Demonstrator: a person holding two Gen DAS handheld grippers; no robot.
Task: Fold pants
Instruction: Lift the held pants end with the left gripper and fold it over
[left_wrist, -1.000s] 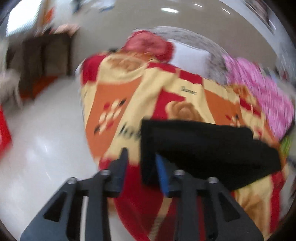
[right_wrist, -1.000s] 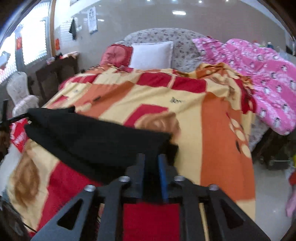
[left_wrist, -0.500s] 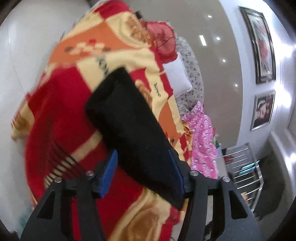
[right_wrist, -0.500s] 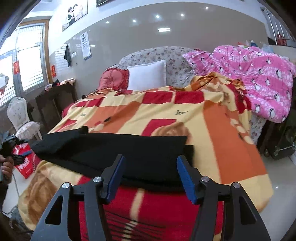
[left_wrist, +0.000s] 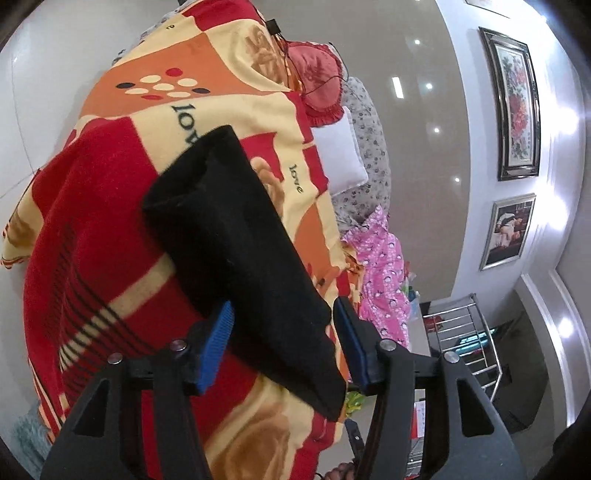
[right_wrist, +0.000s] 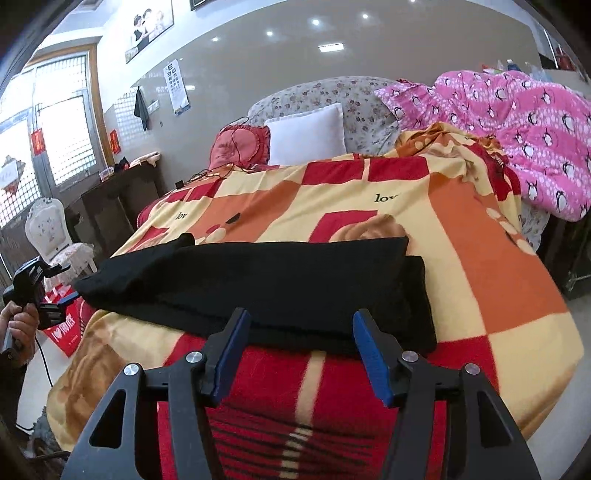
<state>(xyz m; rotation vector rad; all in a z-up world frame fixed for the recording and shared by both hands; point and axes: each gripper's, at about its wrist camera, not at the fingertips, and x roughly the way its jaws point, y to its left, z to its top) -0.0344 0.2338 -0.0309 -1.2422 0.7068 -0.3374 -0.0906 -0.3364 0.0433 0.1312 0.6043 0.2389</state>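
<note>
At the far left of the right wrist view, a hand (right_wrist: 19, 325) grips the left tool (right_wrist: 55, 295), whose fingers reach toward the left end of the black pants (right_wrist: 280, 284). The pants lie folded into a long band across the near part of the bed, on a red, orange and cream blanket (right_wrist: 480, 236). In its own view the left tool (left_wrist: 284, 343) stands partly spread, having just been opening; the pants' end (left_wrist: 236, 236) lies between the blue pads (left_wrist: 216, 345), and neither pad presses on the cloth. The right tool (right_wrist: 301, 354) is low and central in its view, its jaws wide, also just opened, and its pads (right_wrist: 369, 354) flank the pants' near edge without clamping it. Behind, a red cushion (right_wrist: 240, 144) and a white pillow (right_wrist: 306, 133) lean at the headboard. At the right, a pink penguin quilt (right_wrist: 517, 129) is heaped beside the blanket.
</note>
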